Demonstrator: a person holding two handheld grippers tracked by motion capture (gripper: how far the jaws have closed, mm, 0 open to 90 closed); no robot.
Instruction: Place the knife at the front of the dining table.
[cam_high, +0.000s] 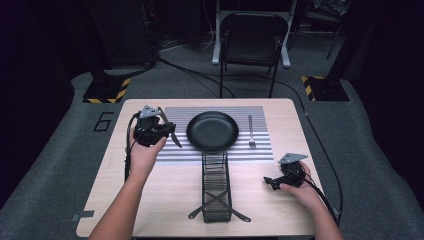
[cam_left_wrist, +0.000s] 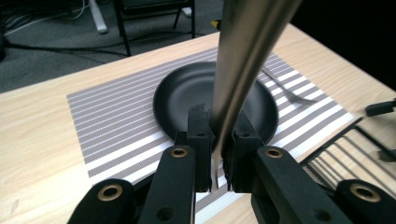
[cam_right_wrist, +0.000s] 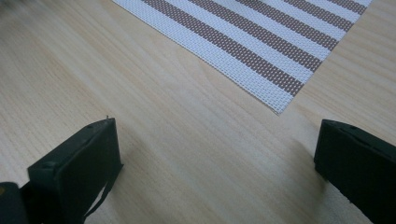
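Centrally, the wooden table (cam_high: 165, 190) stands on grey carpet before a folding chair (cam_high: 250, 37), with the black plate (cam_high: 212, 131) mid-frame, while left tongs (cam_high: 167, 134) clamp a knife (cam_left_wrist: 243, 60) and right tongs (cam_high: 270, 182) gape.

Looks like a lab or studio recording setup, not a home: dark room, grey carpet, one small wooden counter (cam_high: 150, 200), hazard-striped stand bases (cam_high: 106, 91) beyond its far corners, cables (cam_high: 200, 75) across the floor, a folding chair (cam_high: 250, 42).
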